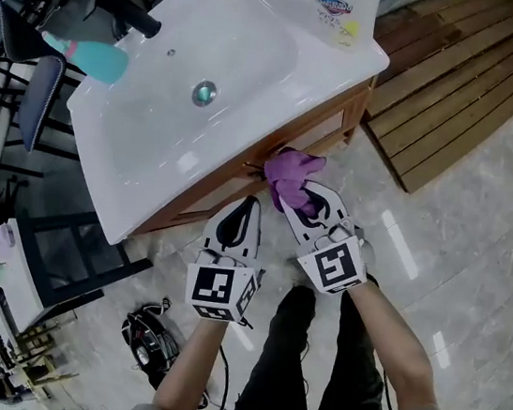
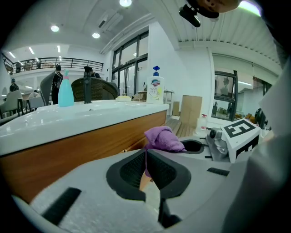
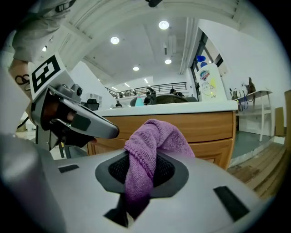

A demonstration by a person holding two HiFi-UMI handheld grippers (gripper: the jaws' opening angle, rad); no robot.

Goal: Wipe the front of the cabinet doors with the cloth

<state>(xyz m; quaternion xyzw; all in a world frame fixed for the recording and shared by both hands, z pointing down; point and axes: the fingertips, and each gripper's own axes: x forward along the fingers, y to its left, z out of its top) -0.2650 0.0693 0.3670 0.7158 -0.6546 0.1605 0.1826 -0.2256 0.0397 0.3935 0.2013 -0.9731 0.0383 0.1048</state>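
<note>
Closest to the lens, the person's forearms (image 1: 388, 336) are reaching forward and down, each carrying a gripper topped by a marker cube; the right gripper (image 1: 303, 199) is clamping a purple cloth (image 1: 291, 171) between its jaws, and the cloth is bunching past the jaw tips into a soft knot; that knot is sitting right at the wooden cabinet front (image 1: 329, 124), just under the rim of a white sink (image 1: 250, 47), though whether it is pressing on the wood cannot be told; the left gripper (image 1: 248, 210) is hovering just beside the right one, its jaws drawn together on nothing.

Seen along the right gripper's own jaws, the cloth is draping over the dark pads, with a tail hanging down between them; the cloth is looking light, limp and slightly fuzzy, so it is likely to fold and drag rather than push back; taking it by the gathered middle, as now, seems best, leaving a thick wad beyond the tips to meet the wood; a corner hold would probably let it trail; the cabinet front is looking hard, smooth and fixed, so it should be taking firm pressure.
</note>
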